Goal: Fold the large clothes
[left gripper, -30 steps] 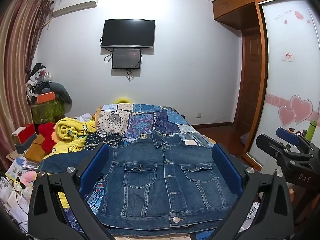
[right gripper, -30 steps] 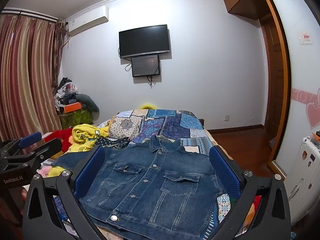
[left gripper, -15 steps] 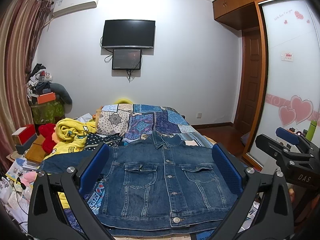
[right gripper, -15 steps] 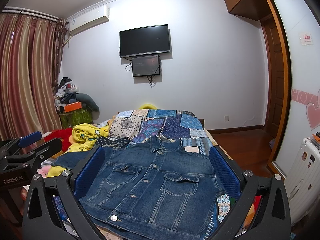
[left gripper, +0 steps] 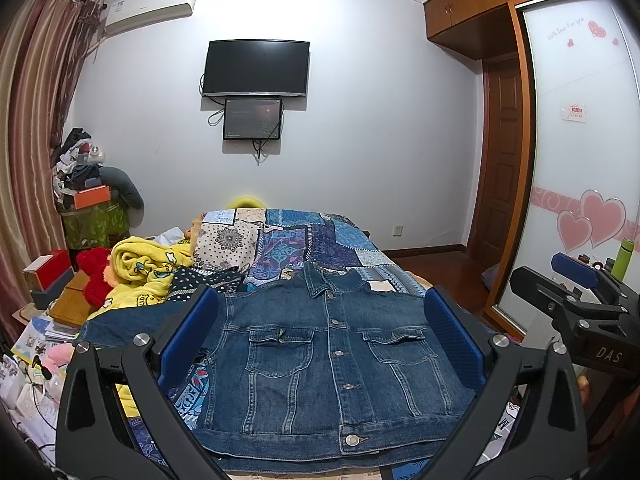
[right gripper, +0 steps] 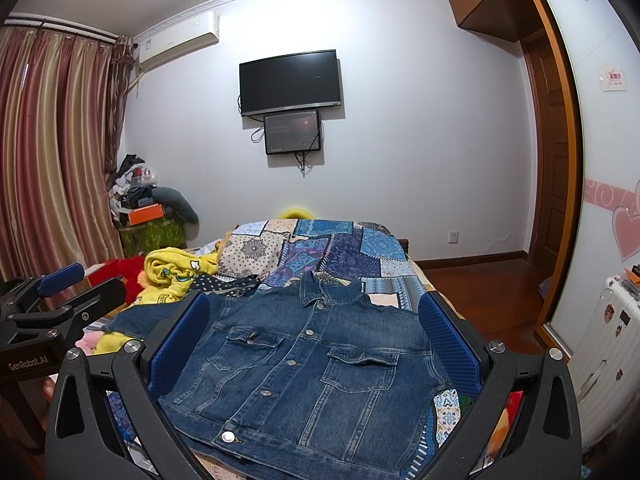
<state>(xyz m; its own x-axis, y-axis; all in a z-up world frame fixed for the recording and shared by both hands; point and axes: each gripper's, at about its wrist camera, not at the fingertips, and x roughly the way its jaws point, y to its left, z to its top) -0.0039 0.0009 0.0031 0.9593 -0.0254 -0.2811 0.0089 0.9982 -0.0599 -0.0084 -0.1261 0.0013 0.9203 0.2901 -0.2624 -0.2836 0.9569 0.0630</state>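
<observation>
Both grippers, left and right, spread wide and empty above the buttoned denim jacket: best pinching the outstretched sleeve first, folding inward

Both cameras look from the bed's near edge toward the far wall, side by side, sharing the jacket and television.

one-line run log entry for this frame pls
phase: pre-grasp | blue denim jacket: flat, buttoned, on patchwork bedspread | left gripper: open, empty | right gripper: open, empty | fold: not started
</observation>
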